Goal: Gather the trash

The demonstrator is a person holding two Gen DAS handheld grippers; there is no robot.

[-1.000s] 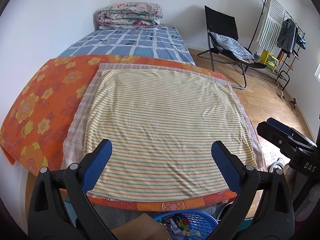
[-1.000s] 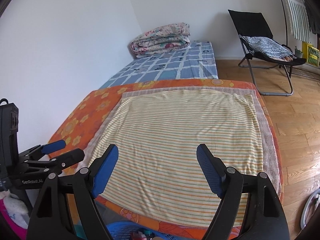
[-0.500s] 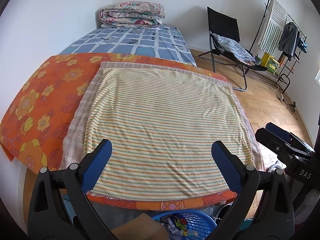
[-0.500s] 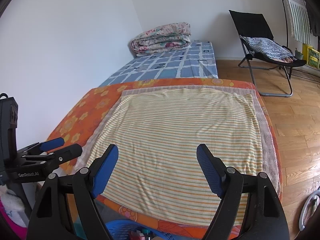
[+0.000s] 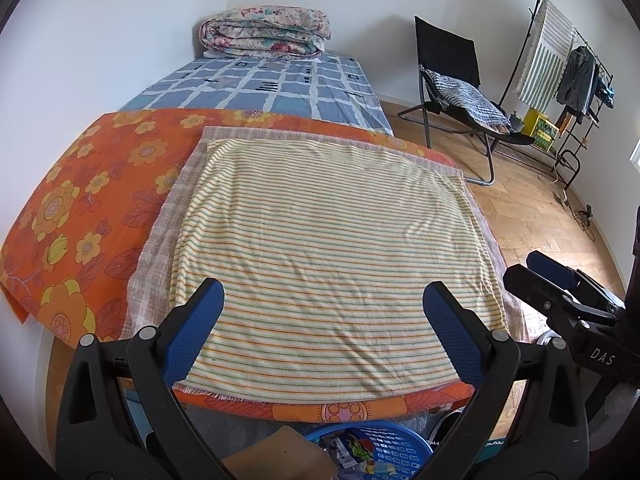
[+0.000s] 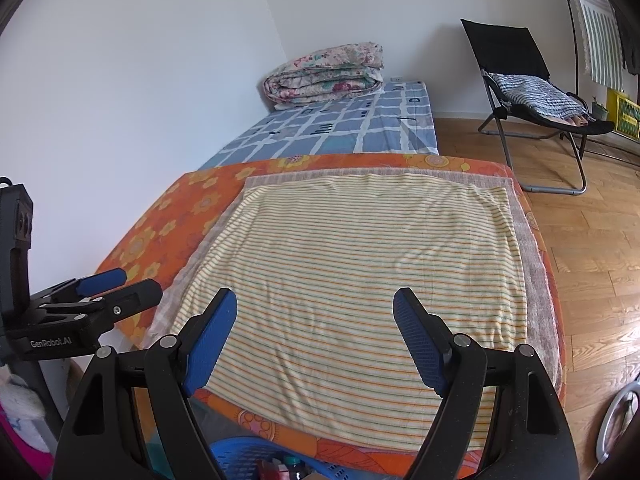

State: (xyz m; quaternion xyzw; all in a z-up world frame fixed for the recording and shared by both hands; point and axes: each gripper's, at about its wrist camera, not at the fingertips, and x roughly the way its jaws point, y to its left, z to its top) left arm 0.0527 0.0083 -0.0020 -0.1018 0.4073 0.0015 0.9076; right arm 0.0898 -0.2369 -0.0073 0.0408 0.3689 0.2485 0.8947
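Two grippers hang side by side over the near edge of a cloth-covered surface, and we see both with their blue-padded jaws spread wide and nothing between them: the left gripper [image 5: 323, 330] in its own view, and the right gripper [image 6: 315, 338] in its own. From the left wrist camera the right gripper shows again at about 3 o'clock, poking in from the frame edge; from the right wrist camera the left gripper sits at about 9 o'clock. Beneath the jaws lies a yellow striped cloth [image 5: 328, 248], spread flat on a pale woven cloth [image 5: 154, 248], which in turn rests on an orange flowered sheet [image 5: 80, 200]. The trash we are after lies at 6 o'clock in the left view, below the near edge of the sheet: a blue plastic basket [image 5: 394, 454] holding crumpled wrappers [image 5: 352, 450], with a brown cardboard piece [image 5: 280, 456] just beside it. In the right view the same basket [image 6: 236, 458] peeks in at 6 o'clock. Farther off, at 12 o'clock, a blue checked mattress [image 5: 272, 88] carries a folded floral quilt [image 5: 266, 34]; a black folding chair [image 5: 452, 64] stands at 2 o'clock on the wooden floor [image 5: 536, 200]
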